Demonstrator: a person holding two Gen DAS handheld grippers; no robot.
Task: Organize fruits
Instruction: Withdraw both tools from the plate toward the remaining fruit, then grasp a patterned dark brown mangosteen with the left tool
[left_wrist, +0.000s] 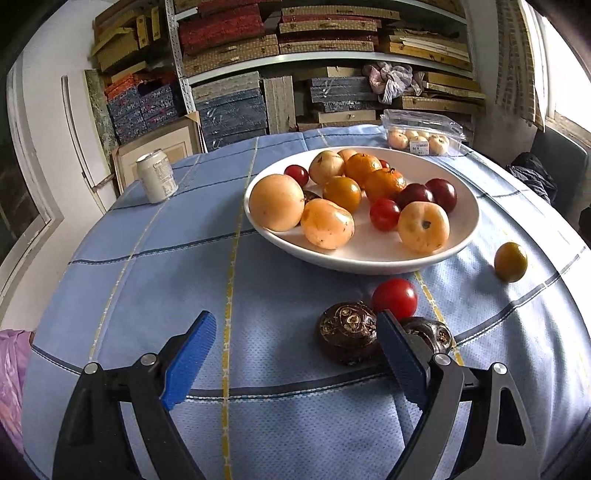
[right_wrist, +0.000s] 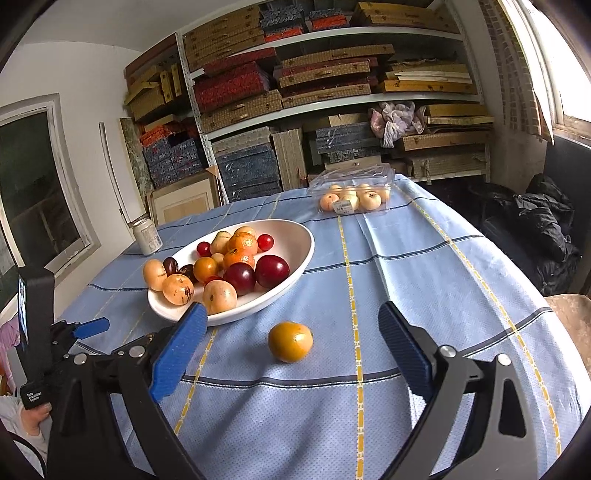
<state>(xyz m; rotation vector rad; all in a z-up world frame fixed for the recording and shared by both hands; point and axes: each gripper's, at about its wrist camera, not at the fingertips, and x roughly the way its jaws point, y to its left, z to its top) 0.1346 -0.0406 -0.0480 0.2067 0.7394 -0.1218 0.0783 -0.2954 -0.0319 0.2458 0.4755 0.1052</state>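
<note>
Fruit placement decides it: orange fruit (right_wrist: 290, 341) lies centred just ahead of the released right tool (right_wrist: 291, 341); left tool (left_wrist: 295, 345), also released, faces dark fruit (left_wrist: 349, 338).

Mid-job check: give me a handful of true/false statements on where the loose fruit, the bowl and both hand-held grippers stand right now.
1. The left hand-held gripper is clamped on a red tomato. False: its jaws are wide open and hold nothing; the red tomato lies on the tablecloth.
2. An orange-yellow fruit lies on the cloth outside the white bowl. True.
3. The right hand-held gripper is open and empty. True.
4. The can lies tipped over inside the bowl. False: it stands upright on the cloth, apart from the bowl.
5. Two dark brown fruits lie on the cloth near the red tomato. True.
</note>
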